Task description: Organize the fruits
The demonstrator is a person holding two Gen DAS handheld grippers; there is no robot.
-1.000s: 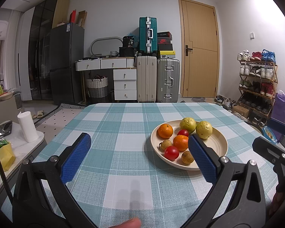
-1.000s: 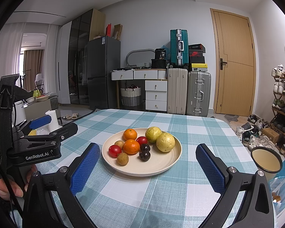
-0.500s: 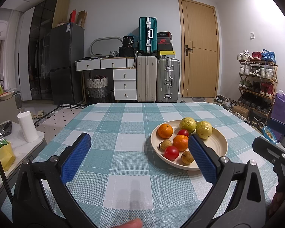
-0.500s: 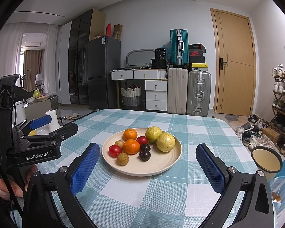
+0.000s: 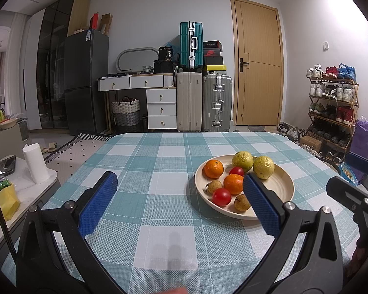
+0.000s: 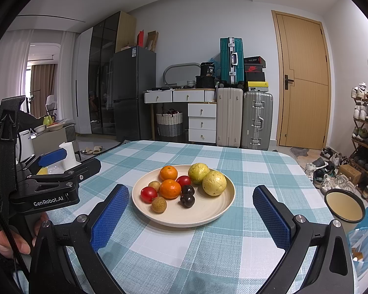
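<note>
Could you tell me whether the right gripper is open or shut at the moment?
Open. The right gripper has its blue pads spread wide apart, holding nothing, with the plate of fruit beyond them.

- The left gripper (image 5: 177, 201) hangs level, its blue-padded jaws spread wide and empty across the lower frame.
- The right gripper (image 6: 190, 216) matches it, jaws wide apart and empty.
- A hand (image 6: 8, 241) grips the left gripper's handle at the lower left of the right wrist view.
</note>
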